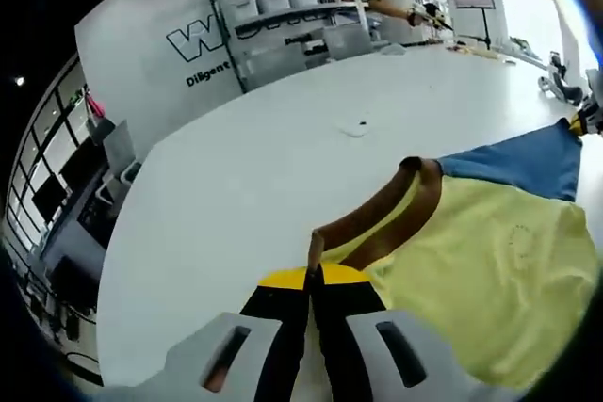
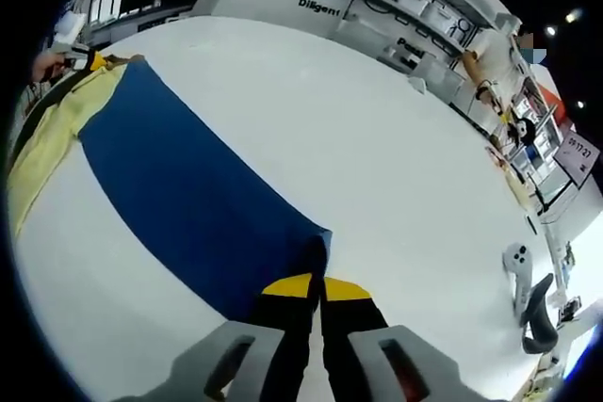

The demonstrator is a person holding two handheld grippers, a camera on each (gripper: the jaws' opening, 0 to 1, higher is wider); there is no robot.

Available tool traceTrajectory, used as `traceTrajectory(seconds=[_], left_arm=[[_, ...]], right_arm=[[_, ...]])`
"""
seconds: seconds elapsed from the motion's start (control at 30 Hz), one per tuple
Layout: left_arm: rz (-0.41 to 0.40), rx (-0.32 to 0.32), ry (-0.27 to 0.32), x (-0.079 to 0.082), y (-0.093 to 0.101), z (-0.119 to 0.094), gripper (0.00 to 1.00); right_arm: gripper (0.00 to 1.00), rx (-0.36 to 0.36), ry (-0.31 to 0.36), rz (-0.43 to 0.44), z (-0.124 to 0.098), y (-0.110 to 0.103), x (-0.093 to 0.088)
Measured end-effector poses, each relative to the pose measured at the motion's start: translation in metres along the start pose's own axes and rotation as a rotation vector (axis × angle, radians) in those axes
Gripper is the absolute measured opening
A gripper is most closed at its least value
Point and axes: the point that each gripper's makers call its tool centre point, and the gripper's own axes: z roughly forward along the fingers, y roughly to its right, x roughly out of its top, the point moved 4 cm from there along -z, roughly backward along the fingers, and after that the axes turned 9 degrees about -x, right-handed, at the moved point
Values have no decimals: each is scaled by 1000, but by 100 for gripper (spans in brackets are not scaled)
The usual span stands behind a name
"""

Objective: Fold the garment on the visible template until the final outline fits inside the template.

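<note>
Yellow-and-blue garment (image 1: 490, 261) stretched over white desk (image 1: 283, 167); left tool (image 1: 311, 303) clamped on brown collar (image 1: 377, 218), right tool (image 2: 316, 303) clamped on blue hem (image 2: 306, 251). Risk: uneven pull, hem slipping free, crooked fold.

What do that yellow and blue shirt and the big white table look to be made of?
The shirt looks like soft matte knit fabric, likely cotton: it drapes and wrinkles, and its brown collar looks like a ribbed band. Its blue part lies limp and flat. The table seems hard, smooth laminate or painted board with a faint sheen; the exact material can't be told.
</note>
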Motion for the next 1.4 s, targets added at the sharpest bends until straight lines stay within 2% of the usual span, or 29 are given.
traceTrajectory(seconds=[0.1,0.17,0.2,0.23,0.33,0.53,0.7,0.83,0.9,1.07,1.3,1.4], left_arm=[[-4,-1,-2,-1,0,0,3],[-17,7,-3,0,-2,-1,7],[-21,22,-1,0,-5,-2,10],[-32,35,4,2,-7,-5,13],[-46,29,37,9,-8,-13,14],[-42,19,44,12,-4,-31,16],[-29,3,49,14,3,-46,18],[-13,-9,46,12,12,-55,19],[-10,-15,15,7,18,-58,19],[-44,-18,33,5,28,-69,18],[-46,-16,46,0,42,-87,17],[-36,-19,37,-6,48,-98,17]], right_arm=[[0,-17,-5,24,-1,2,0],[10,-49,12,65,-2,6,2],[18,-51,27,83,-4,7,4],[22,-47,25,87,-8,6,6],[22,-32,58,91,-20,-3,14],[29,9,101,119,-37,-25,30],[29,58,139,128,-52,-43,45],[28,71,164,131,-56,-50,50],[29,81,162,149,-57,-54,50],[29,97,170,171,-62,-61,52],[29,145,195,158,-73,-81,55],[30,179,193,204,-79,-89,55]])
